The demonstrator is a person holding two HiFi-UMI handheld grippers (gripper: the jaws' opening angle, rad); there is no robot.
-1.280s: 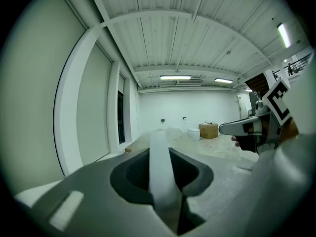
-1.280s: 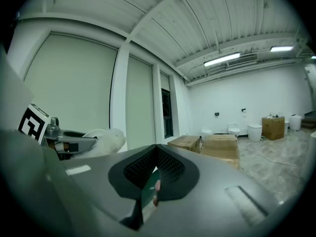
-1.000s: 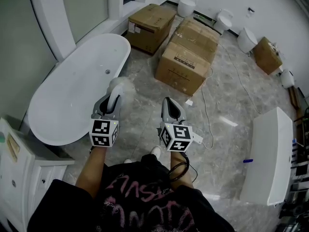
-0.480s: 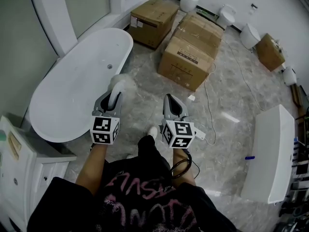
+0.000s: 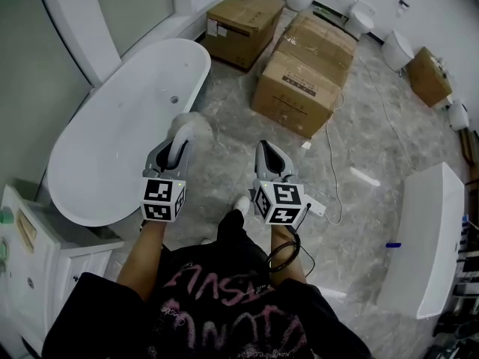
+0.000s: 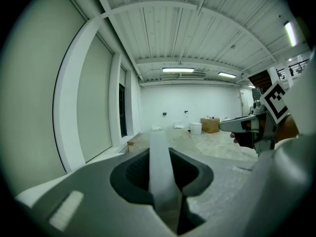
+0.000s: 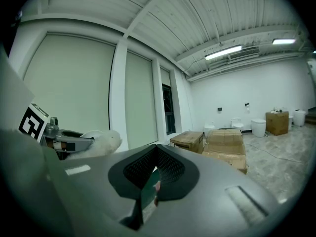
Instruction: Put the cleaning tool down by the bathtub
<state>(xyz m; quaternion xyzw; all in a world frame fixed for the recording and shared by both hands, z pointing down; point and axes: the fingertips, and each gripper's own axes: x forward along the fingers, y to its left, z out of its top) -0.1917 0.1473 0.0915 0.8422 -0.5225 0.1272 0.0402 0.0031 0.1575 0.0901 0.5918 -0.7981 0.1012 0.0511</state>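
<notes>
Left gripper [image 5: 177,146] is clamping the cleaning tool [image 5: 191,126] by its white handle [image 6: 160,167], fluffy head hovering near the bathtub [image 5: 112,148]. Right gripper [image 5: 268,158] is sitting closed, empty. Judgement: lower onto the floor [image 5: 224,163] beside the tub, then release.

Cleaning tool [image 5: 192,125], white fluffy rounded head on a flat pale handle [image 6: 159,167], handle clamped between the jaws of the left gripper [image 5: 177,140], head held in the air, not yet set down, just beside the near rim of the bathtub [image 5: 112,148] (white, oval, freestanding).
</notes>
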